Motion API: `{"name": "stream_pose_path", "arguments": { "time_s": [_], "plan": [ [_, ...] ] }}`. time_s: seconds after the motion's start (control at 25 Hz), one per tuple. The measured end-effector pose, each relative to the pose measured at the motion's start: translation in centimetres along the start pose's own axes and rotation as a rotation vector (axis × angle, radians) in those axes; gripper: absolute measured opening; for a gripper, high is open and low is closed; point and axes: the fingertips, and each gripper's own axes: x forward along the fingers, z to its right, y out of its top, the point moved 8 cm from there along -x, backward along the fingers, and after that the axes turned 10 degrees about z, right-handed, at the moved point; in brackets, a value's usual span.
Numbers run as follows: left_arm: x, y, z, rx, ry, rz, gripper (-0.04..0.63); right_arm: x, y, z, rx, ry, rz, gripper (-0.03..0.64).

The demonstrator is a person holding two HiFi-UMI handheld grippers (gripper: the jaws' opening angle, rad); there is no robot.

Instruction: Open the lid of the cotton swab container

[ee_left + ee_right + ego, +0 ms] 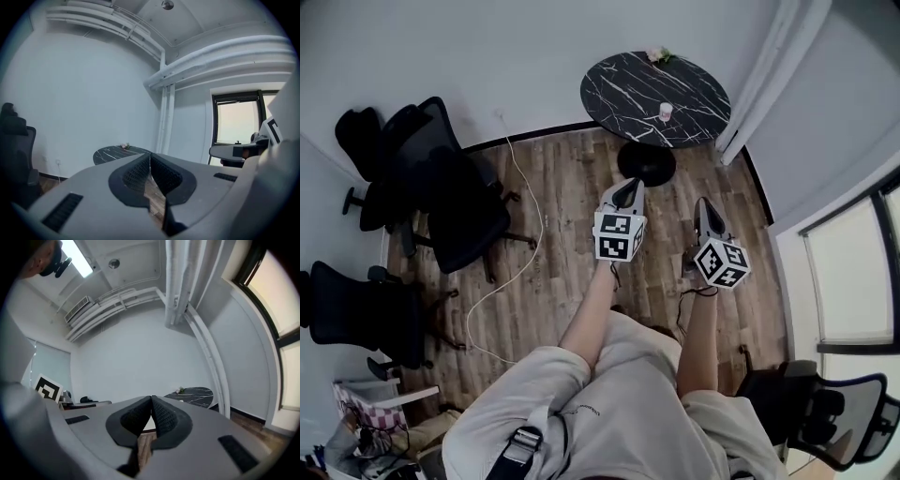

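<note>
A small white cotton swab container [666,112] stands upright on the round black marble table [623,89] at the far side of the room. My left gripper [628,191] is held over the wooden floor, well short of the table, jaws shut and empty. To its right my right gripper [706,217] is also shut with nothing in it. In the left gripper view the shut gripper [150,161] points toward the table [112,152], the container too small to make out. The right gripper view shows the shut gripper [151,405] with the table [194,394] off to the right.
Black office chairs [441,202] stand at the left, one more [825,412] at the lower right. A white cable [511,253] runs across the wooden floor. A curtain [764,75] and a window [853,272] line the right side. A small flower bunch [657,55] lies on the table's far edge.
</note>
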Motion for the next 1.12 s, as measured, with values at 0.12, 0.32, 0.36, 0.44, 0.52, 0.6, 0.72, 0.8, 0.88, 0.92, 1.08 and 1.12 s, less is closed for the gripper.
{"name": "stream_pose_path", "arguments": {
  "time_s": [0.12, 0.32, 0.36, 0.44, 0.52, 0.6, 0.72, 0.8, 0.88, 0.92, 1.08, 1.12],
  "plan": [
    [0.8, -0.9, -1.9, -0.030, 0.001, -0.025, 0.023, 0.6, -1.1, -0.7, 0.021, 0.009, -0.011, 0.034],
    [2.5, -2.5, -3.4, -0.042, -0.013, -0.059, 0.023, 2.2, -1.5, -0.1, 0.035, -0.006, -0.041, 0.034],
    [2.9, -2.9, -3.7, -0.047, -0.014, -0.067, 0.024, 2.7, -1.6, 0.2, 0.052, -0.017, -0.041, 0.035],
    [3.8, -3.6, -4.4, -0.048, -0.014, -0.082, 0.023, 3.8, -1.9, 0.7, 0.061, -0.040, -0.047, 0.035],
    [4.7, -4.1, -5.2, -0.052, -0.006, -0.088, 0.023, 4.9, -2.4, 1.1, 0.052, -0.066, -0.059, 0.035],
    [5.6, -4.3, -5.9, -0.060, -0.001, -0.083, 0.023, 6.1, -2.9, 1.7, 0.028, -0.073, -0.091, 0.035],
    [8.2, -4.5, -6.6, -0.065, -0.002, -0.073, 0.023, 8.8, -3.8, 2.9, -0.009, -0.059, -0.152, 0.037],
    [10.3, -4.4, -7.2, -0.067, -0.006, -0.063, 0.023, 10.8, -4.1, 3.9, -0.001, -0.062, -0.165, 0.037],
    [12.3, -4.0, -7.8, -0.077, -0.008, -0.037, 0.023, 12.9, -4.2, 4.5, -0.006, -0.054, -0.182, 0.037],
    [13.3, -3.8, -8.1, -0.086, -0.010, -0.018, 0.023, 13.9, -4.3, 4.8, -0.013, -0.044, -0.193, 0.037],
    [18.1, -3.4, -8.0, -0.095, -0.024, 0.033, 0.023, 18.5, -3.8, 7.4, -0.036, -0.024, -0.212, 0.037],
    [19.4, -3.5, -7.9, -0.086, -0.032, 0.023, 0.023, 19.6, -3.6, 8.2, -0.032, -0.025, -0.211, 0.036]
  ]
}}
